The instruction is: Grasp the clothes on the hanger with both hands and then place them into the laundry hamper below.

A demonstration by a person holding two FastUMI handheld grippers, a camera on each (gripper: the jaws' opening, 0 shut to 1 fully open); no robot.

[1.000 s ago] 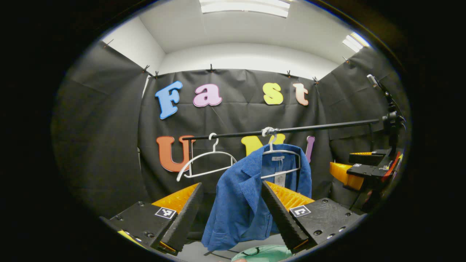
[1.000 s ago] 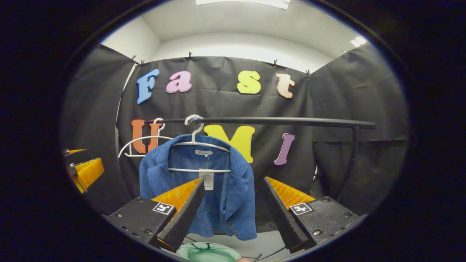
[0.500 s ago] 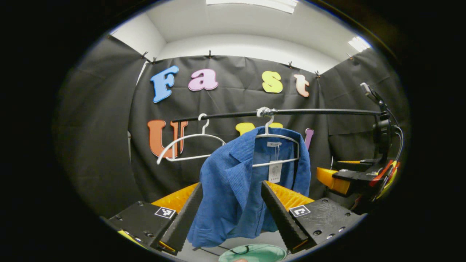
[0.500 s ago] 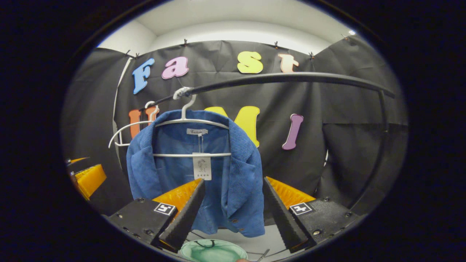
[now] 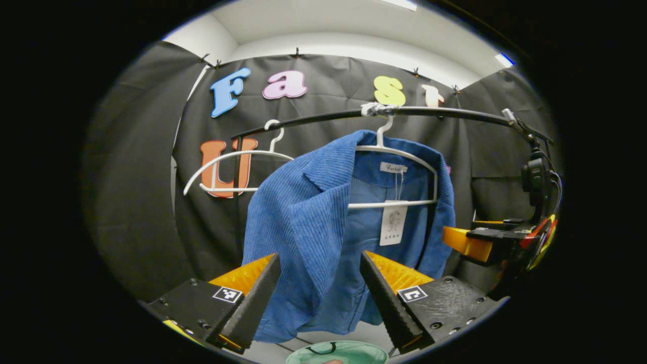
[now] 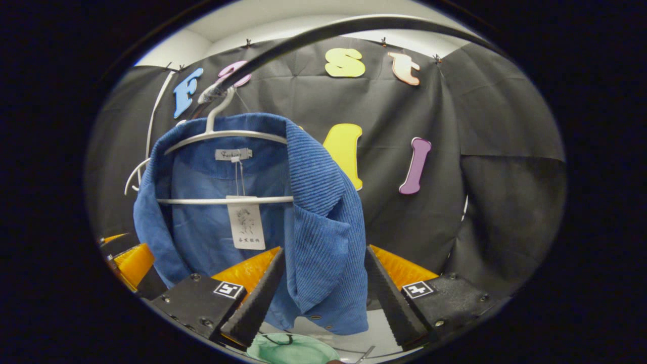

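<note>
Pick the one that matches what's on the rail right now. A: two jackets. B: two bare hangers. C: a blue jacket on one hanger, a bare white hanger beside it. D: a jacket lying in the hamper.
C: the blue jacket hangs on a white hanger, with a bare white hanger beside it on the rail.

Jacket (image 5: 308,222) is showing ribbed blue corduroy cloth, matt; hanger (image 5: 399,151) looking smooth white, paper tag (image 5: 393,223) hanging; fingers (image 6: 255,303) showing matt black ridged pads.

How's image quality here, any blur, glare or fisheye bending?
Left gripper view: sharp, evenly lit; corduroy ribs of the blue jacket resolve, rail slightly bowed. Right gripper view: rail arcs hard near the top; hang tag crisp, no glare.
</note>
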